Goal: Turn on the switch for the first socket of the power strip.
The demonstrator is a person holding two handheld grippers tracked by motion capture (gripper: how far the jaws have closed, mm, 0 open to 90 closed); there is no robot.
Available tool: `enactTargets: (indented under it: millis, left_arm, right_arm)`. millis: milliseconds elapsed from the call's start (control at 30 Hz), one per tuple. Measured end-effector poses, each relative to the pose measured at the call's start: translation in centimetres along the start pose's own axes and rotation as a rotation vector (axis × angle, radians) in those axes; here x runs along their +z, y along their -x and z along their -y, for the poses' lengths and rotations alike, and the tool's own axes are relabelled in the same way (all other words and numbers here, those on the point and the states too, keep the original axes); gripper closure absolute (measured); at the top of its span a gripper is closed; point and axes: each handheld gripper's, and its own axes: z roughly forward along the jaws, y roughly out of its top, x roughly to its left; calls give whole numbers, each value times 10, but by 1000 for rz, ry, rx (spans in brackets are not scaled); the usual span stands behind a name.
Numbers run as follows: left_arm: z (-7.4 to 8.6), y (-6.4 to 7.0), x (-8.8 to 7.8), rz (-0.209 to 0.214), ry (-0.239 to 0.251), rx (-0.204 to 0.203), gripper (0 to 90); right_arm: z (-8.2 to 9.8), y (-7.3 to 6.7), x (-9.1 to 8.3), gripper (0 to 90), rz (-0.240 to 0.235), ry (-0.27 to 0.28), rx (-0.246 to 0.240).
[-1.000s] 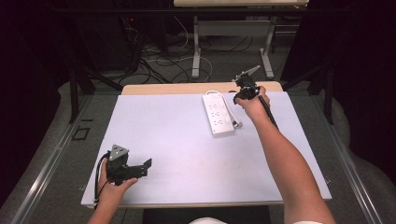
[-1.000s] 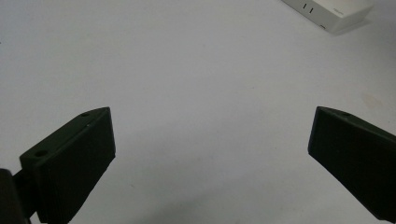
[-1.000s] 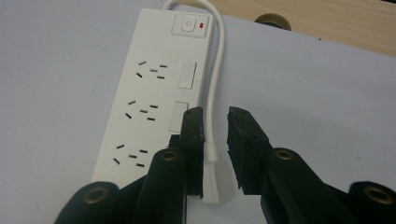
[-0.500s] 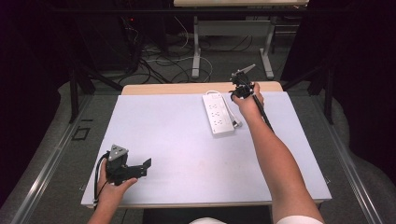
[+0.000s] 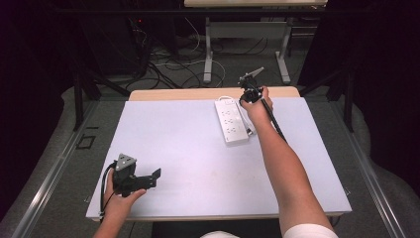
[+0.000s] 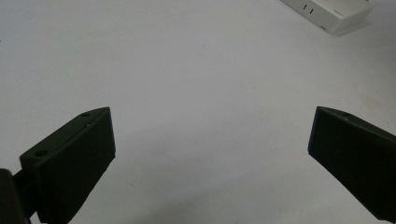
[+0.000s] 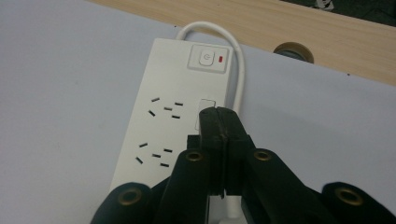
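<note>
OK, R gripper (image 7: 218,116) fingers pinched together on nothing, tips over the power strip (image 5: 231,120) at the counter's (image 5: 198,148) far side, long axis running away from me; L gripper (image 5: 143,179) gapes wide, well apart.

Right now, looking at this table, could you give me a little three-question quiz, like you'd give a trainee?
1. True or false: the left gripper stands open over bare table.
2. What white thing lies under the right gripper?
3. The right gripper's jaws are: A wide open, B shut together, C clamped on a cup.

Key: 1 true. 2 the power strip, with its red-marked switch at the far end. 3 B.
</note>
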Motion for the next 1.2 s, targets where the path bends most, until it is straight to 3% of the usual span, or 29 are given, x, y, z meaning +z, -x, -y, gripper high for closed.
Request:
enactTargets:
  millis: [533,800,1033,1200]
  left_arm:
    - [1,-2,1,4,-8,-8,6]
    - [2,-3,0,-9,-12,-12,6]
    - [3,-3,-2,-13,-8,-16,6]
    - [3,-3,-2,-12,-8,-15,6]
  right_arm:
    - [0,-3,22,900,-9,2,23]
    - [1,-2,30,900,32,61,28]
    - [1,-3,40,900,7,120,37]
    - [3,-5,46,900,-5,116,29]
